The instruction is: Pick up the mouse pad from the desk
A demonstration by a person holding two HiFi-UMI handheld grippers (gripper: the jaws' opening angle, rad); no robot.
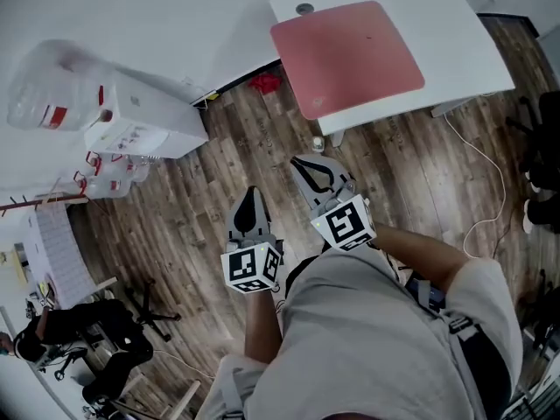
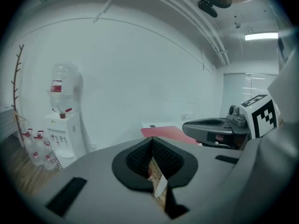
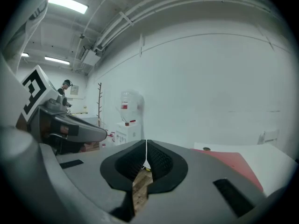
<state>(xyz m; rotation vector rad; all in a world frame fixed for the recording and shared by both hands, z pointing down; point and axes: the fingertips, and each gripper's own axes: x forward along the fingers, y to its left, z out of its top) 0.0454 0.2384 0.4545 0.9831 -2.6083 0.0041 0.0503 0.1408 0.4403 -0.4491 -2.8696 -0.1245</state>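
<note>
While your left gripper (image 1: 250, 194) and right gripper (image 1: 303, 164) hang over the floor (image 1: 175, 208), short of the desk (image 1: 464, 51), both are clenched on nothing. The red pad (image 1: 346, 55) lies flat on the desk by its near edge; reach it with jaws closed and you would likely shove the thin sheet instead of pinching it.

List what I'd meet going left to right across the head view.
Large clear water bottle → white box-shaped water dispenser → left claw → flat red rectangular mouse pad → thin white cable
</note>
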